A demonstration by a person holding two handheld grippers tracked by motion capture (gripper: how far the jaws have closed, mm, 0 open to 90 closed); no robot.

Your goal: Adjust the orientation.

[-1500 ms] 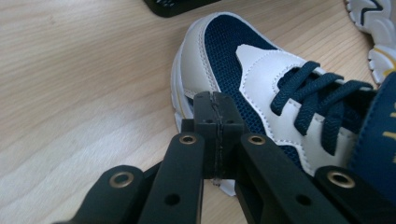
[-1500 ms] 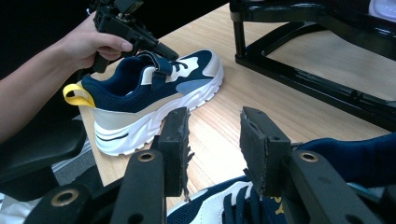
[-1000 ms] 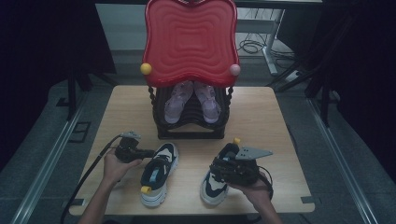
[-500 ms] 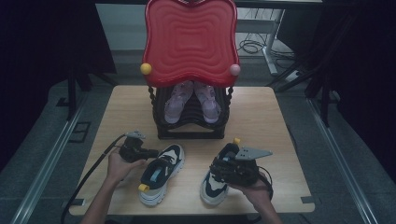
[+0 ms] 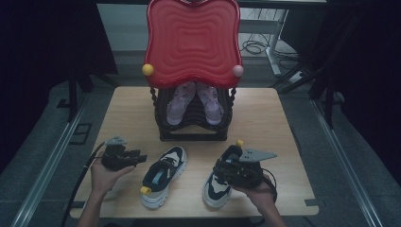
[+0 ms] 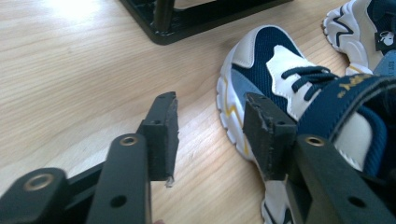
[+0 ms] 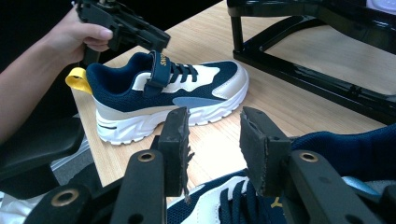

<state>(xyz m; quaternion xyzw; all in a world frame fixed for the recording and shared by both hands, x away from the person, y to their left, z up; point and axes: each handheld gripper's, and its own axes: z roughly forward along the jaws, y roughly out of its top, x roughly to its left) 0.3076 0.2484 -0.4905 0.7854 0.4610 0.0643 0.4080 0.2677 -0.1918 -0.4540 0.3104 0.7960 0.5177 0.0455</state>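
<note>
A person is sitting at a wooden counter (image 5: 265, 113), holding a pair of tongs in each hand.

The left tongs (image 5: 137, 158) are hovering just left of a navy and white sneaker (image 5: 163, 176), which is lying flat on the counter with its toe pointing away from the person and a yellow heel tab toward them. The jaws of these tongs have just been opening; they are standing wide, with only bare wood between them. In the left gripper view, the left tongs (image 6: 210, 126) are pointing past the side of the sneaker (image 6: 280, 79), whose sole is sitting just beside the right-hand jaw without being gripped.

The right tongs (image 5: 222, 169) are resting over a second matching sneaker (image 5: 218, 182), which is lying just under them. In the right gripper view, the right tongs (image 7: 212, 140) are showing jaws set apart at a middling width, with the laces of that second sneaker (image 7: 224, 205) below them; whether the pads are pressing on it cannot be told.

Beyond both tongs, a black rack (image 5: 194, 135) is standing on the counter, holding a pair of pink shoes (image 5: 194, 101). A large red wavy panel (image 5: 193, 40) is rising above the rack, blocking the view behind it.
</note>
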